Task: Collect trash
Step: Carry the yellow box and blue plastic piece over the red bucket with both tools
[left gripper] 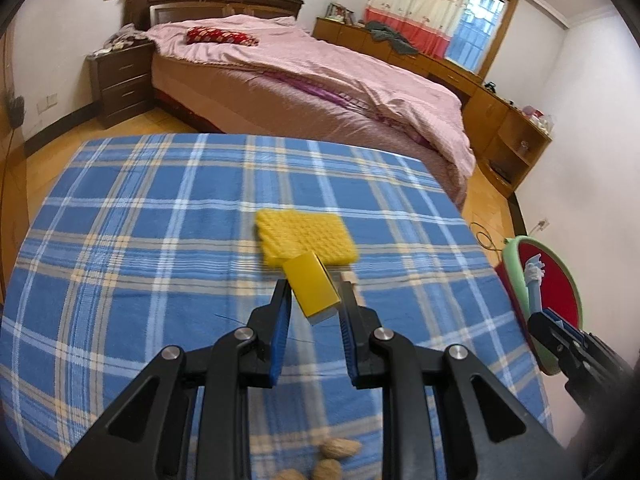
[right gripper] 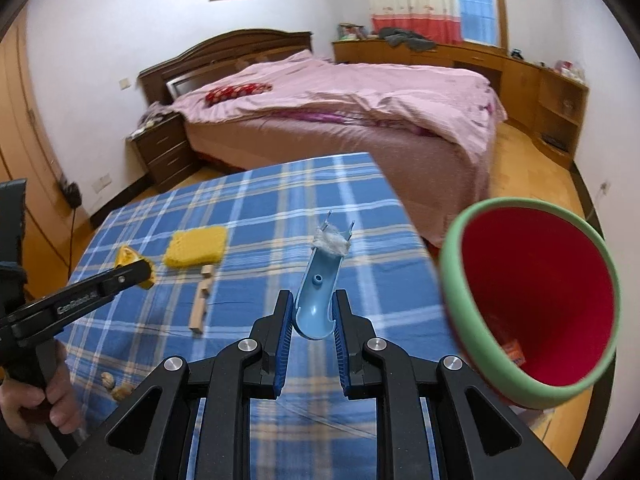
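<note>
Gripping a yellow block, left gripper closed on its near end; long axis running away from the jaws and tilted left, far end toward the yellow sponge. Held over the table, under a blue plaid cloth. Seen from the right wrist as a yellow wedge at the left gripper's tip, left of the sponge.

Pinching a blue curved plastic piece, right gripper closed on its rounded lower end; long axis rising up and away from the jaws, bending slightly right, a grey fluff tuft and two thin prongs at the far tip. Lifted above the table, near its right edge.

Standing right of the table, just off its edge: bin, green rim, red inside, mouth tilted toward the camera; orange scrap low inside.

Lying on the table, just near of the sponge: wooden stick, long axis running toward the camera.

Lying at the table's near left edge: walnuts, also below the left jaws.

Showing at the table's lower left: hand on the left gripper's handle.

Beyond the table: bed with pink cover.
</note>
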